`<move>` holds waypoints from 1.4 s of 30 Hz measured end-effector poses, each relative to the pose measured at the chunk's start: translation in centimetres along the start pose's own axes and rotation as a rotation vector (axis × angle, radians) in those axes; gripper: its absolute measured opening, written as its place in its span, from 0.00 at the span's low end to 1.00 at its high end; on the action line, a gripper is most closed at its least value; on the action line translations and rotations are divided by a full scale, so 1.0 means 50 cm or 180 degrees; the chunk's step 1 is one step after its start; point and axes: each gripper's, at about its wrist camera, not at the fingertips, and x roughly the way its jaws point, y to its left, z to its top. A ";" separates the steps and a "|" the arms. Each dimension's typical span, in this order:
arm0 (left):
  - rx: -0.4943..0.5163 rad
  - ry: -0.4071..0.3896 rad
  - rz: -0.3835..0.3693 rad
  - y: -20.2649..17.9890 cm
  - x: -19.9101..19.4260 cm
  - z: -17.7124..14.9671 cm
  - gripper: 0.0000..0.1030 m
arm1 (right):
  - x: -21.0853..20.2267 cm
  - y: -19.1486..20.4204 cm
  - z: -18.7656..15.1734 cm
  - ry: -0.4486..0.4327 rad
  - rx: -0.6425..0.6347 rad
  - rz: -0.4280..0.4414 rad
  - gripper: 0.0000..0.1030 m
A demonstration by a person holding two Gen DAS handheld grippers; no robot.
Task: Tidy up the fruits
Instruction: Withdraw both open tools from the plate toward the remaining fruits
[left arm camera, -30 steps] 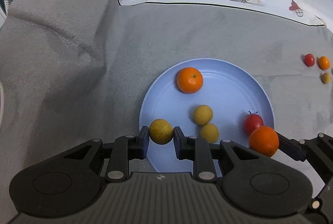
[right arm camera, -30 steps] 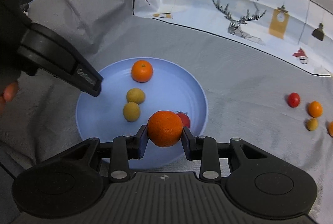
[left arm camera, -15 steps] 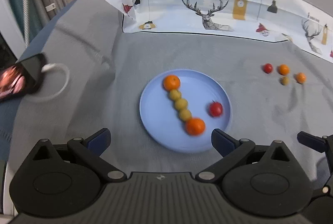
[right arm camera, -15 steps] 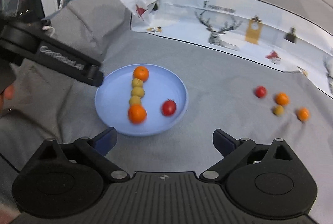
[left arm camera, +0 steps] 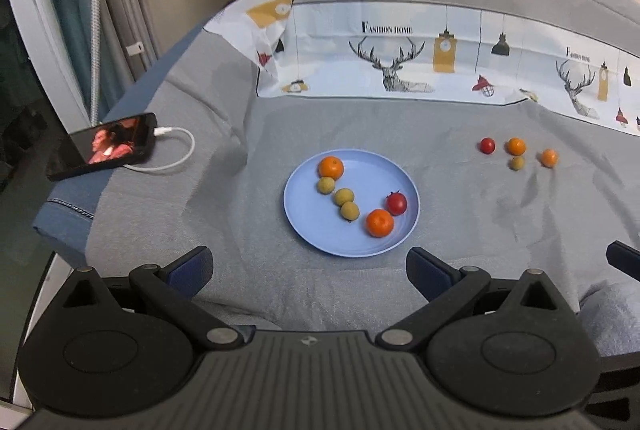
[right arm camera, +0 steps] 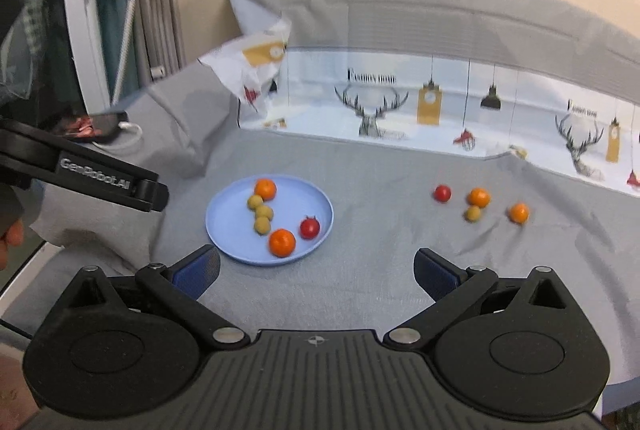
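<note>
A light blue plate sits on the grey cloth. It holds two oranges, three small yellow-green fruits in a curved row between them, and a red tomato. Several loose fruits lie on the cloth to the right: a tomato, two oranges and a yellow-green fruit. My left gripper is open and empty, held back above the near cloth. My right gripper is open and empty, also pulled back.
A phone with a white cable lies at the left edge of the surface. A printed sheet with deer lies along the back. The left gripper's body shows at the left of the right wrist view.
Both grippers let go of their fruits, an orange and a yellow-green fruit, onto the plate, opened wide, and drew back and up away from the plate.
</note>
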 end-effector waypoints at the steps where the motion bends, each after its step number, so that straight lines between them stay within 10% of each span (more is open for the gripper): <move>1: 0.0011 -0.0031 0.0014 0.000 -0.007 0.000 1.00 | -0.012 0.001 0.000 -0.0052 -0.0006 0.0003 0.99; 17: 0.0099 -0.0054 0.0060 -0.002 -0.048 -0.031 1.00 | -0.091 0.027 -0.010 -0.0406 -0.0100 0.0100 0.99; 42: 0.0179 0.0425 -0.0176 -0.077 0.095 0.057 1.00 | 0.032 -0.050 -0.010 -0.0085 0.0217 0.0056 0.99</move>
